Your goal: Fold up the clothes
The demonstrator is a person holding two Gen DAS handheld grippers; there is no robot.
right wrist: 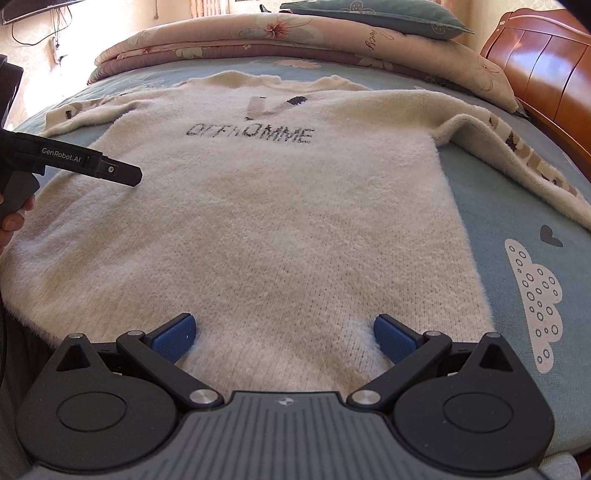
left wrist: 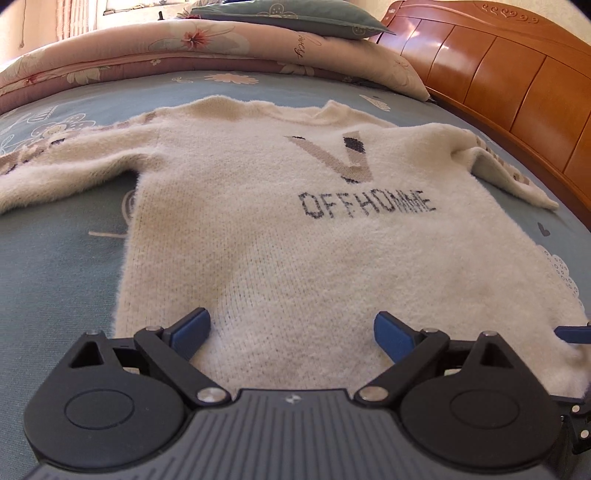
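A fuzzy cream sweater (left wrist: 280,236) (right wrist: 266,221) lies flat, front up, on the blue bedsheet, with a "V" mark and "OFFHOMME" lettering on the chest. Both sleeves are spread out to the sides. My left gripper (left wrist: 291,332) is open just above the hem on the sweater's left half, nothing between its blue pads. My right gripper (right wrist: 282,334) is open over the hem on the right half, also empty. The left gripper's black body (right wrist: 74,166) shows at the left edge of the right wrist view, held by a hand.
The bedsheet (right wrist: 498,206) has cloud and heart prints. A folded floral quilt (left wrist: 177,48) with a grey-green pillow (left wrist: 295,18) on it lies at the far side. A wooden headboard (left wrist: 509,74) runs along the right.
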